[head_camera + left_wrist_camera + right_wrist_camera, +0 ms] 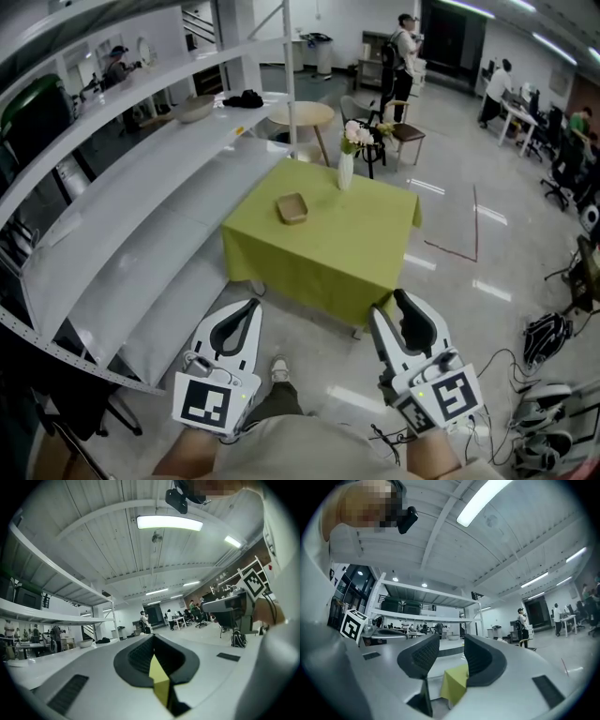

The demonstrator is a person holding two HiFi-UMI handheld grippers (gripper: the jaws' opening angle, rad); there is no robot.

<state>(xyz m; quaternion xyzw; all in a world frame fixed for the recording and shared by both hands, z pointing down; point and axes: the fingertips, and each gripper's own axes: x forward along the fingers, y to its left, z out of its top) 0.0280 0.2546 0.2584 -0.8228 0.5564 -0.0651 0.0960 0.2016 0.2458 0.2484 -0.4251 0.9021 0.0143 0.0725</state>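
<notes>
I hold both grippers low, close to my body, above a glossy floor. My left gripper (pixel 251 307) has its black fingertips together and nothing in it. My right gripper (pixel 389 305) stands open with an empty gap between its fingers. Just ahead of both is a table with a green cloth (pixel 347 234), about a step away. On it are a small brown tray (pixel 292 207) and a white vase (pixel 346 171) of pale flowers. The left gripper view shows the left gripper (pixel 153 639) with its pads meeting above a sliver of the green cloth (pixel 160 679). The right gripper view shows the right gripper (pixel 451 641) with the green cloth (pixel 454 686) in its gap.
Long white shelving (pixel 141 216) runs along my left, with a bowl (pixel 192 108) and a dark bundle (pixel 246 97) on it. Behind the green table stand a round wooden table (pixel 302 114) and a chair (pixel 403 133). Cables and gear (pixel 548 337) lie on the floor at right. People (pixel 403 47) are at the far desks.
</notes>
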